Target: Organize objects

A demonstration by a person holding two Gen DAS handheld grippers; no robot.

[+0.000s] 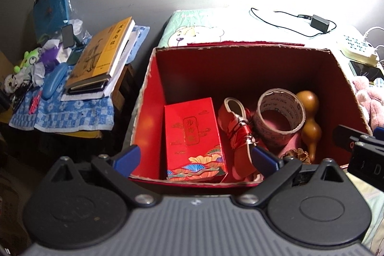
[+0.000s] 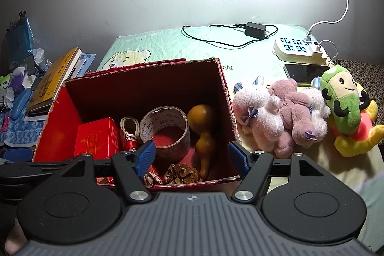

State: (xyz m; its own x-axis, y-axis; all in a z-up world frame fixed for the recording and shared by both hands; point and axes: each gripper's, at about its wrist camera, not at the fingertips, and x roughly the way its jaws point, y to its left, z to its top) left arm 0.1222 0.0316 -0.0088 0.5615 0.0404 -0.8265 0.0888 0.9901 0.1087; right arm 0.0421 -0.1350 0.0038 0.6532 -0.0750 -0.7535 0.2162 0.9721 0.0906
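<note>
Nearest us, our left gripper point(image 1: 195, 158) and right gripper point(image 2: 190, 154) hover over the near rim of the open red cardboard box point(image 2: 224, 78) on the bed, jaws spread wide, both empty. Inside lie a red printed carton point(image 1: 194, 136), a roll of tape point(image 2: 165, 130), a brown gourd point(image 2: 202, 136) and a pine cone point(image 2: 181, 174). The pile of pink and white plush toys point(image 2: 280, 115) waits just right of the box. Reaching right, we judge, a jaw could clip the box wall and shove it.
</note>
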